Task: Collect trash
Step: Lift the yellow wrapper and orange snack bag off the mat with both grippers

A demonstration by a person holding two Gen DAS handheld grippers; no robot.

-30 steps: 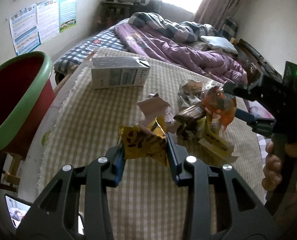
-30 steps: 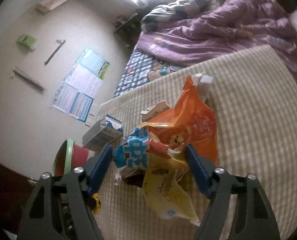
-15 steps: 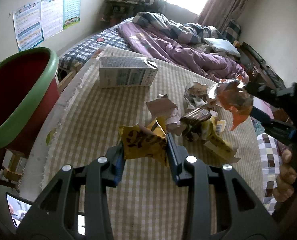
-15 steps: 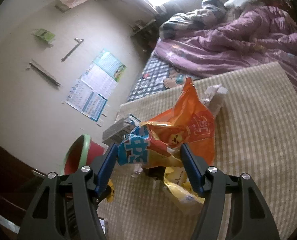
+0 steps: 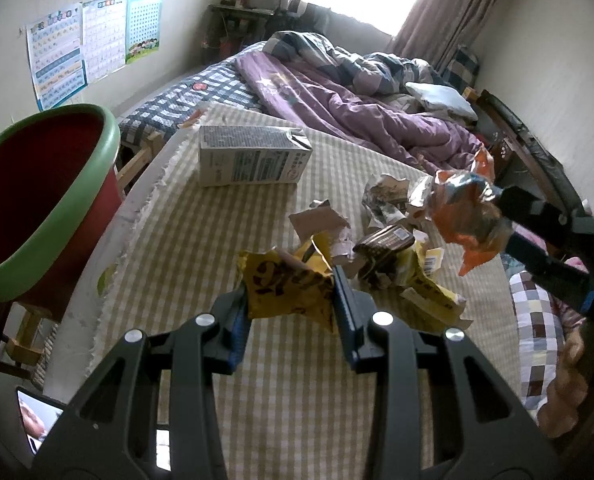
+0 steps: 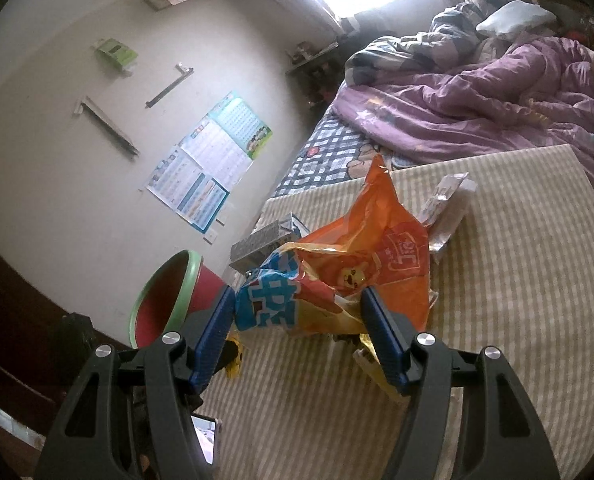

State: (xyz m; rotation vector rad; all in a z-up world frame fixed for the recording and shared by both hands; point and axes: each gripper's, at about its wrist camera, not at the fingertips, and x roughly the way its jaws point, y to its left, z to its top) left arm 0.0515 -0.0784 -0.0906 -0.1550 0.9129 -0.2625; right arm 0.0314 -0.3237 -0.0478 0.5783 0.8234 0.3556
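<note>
My left gripper (image 5: pixel 291 300) is shut on a crumpled yellow wrapper (image 5: pixel 281 284), held just above the checked tablecloth (image 5: pixel 201 248). Behind it lies a pile of torn wrappers and paper (image 5: pixel 389 248). My right gripper (image 6: pixel 297 304) is shut on an orange and blue snack bag (image 6: pixel 377 256), which hangs clear of the cloth. In the left wrist view that bag (image 5: pixel 465 216) is in the air right of the pile, pinched by the right gripper (image 5: pixel 537 236). A red bin with a green rim (image 5: pixel 37 200) stands off the table's left edge and also shows as a bin (image 6: pixel 165 300) in the right wrist view.
A grey drink carton (image 5: pixel 253 160) lies on its side at the table's far end. An unmade bed with a purple quilt (image 5: pixel 357 92) is beyond the table. A hand (image 5: pixel 565 392) grips the right tool. A lit phone screen (image 5: pixel 37 420) sits low on the left.
The right gripper has lifted the orange bag up off the pile and drawn it to the right, rolling a little. The left gripper and its yellow wrapper have stayed put.
</note>
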